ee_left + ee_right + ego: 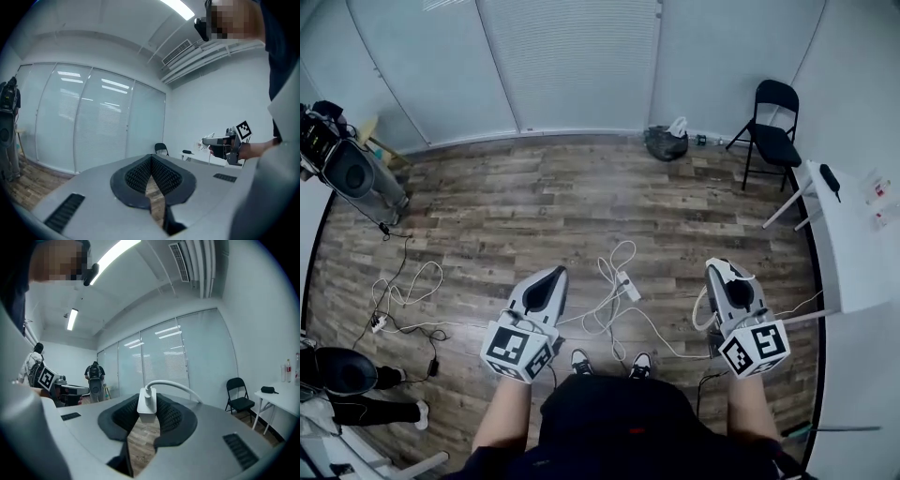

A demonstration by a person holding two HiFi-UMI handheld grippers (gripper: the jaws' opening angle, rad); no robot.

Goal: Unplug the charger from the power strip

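Observation:
My right gripper (718, 268) is raised at chest height and shut on a white charger (146, 404). The charger's white cable (178, 386) arcs away to the right from its top. In the head view the charger (725, 272) shows at the jaw tips, its cable hanging towards the floor. The white power strip (628, 286) lies on the wooden floor between both grippers, among loose white cables. My left gripper (551, 275) is raised too. In the left gripper view its pads (140, 174) meet at the tip with nothing between them.
A black folding chair (773, 127) stands at the back right beside a white table (853, 244). A dark bag (666, 142) lies by the far wall. A person with a backpack (342, 164) stands far left. More cables (408, 291) trail across the left floor.

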